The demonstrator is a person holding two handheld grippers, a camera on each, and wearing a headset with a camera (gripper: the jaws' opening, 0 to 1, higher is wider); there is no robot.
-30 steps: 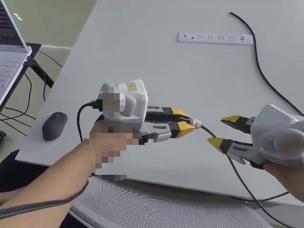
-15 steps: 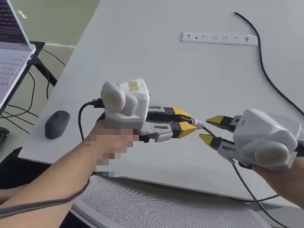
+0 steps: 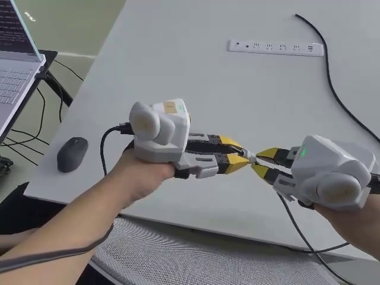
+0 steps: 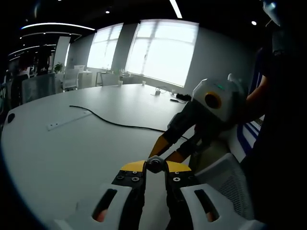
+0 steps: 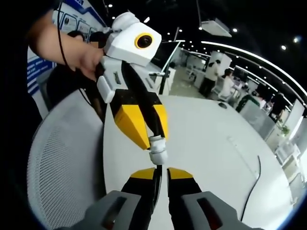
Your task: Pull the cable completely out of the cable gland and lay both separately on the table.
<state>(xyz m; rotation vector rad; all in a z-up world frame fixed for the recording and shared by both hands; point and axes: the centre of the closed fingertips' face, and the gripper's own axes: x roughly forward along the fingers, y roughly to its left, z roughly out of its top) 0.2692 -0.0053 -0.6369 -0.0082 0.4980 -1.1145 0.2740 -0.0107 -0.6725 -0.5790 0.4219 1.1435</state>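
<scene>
The left tool (image 3: 240, 157) was clamped on the cable gland (image 3: 250, 157), holding it at its tips in the air over the near part of the table (image 3: 196, 77); the right tool (image 3: 260, 162), at three o'clock of it in the head view, was closed on the cable (image 3: 292, 221) just beside the gland, the slack trailing off toward five o'clock past the table edge; the cable was not yet out, so the pull-apart looked to be the step in hand; the hold on the gland seemed shallow, at the tips alone, and a sharp tug could probably twist it free and drop it; the thin cable might slide through the right jaws if the seal gripped hard, leaving that tool pulling on nothing; a pull off the gland's axis would likely bind the cable rather than free it.
</scene>
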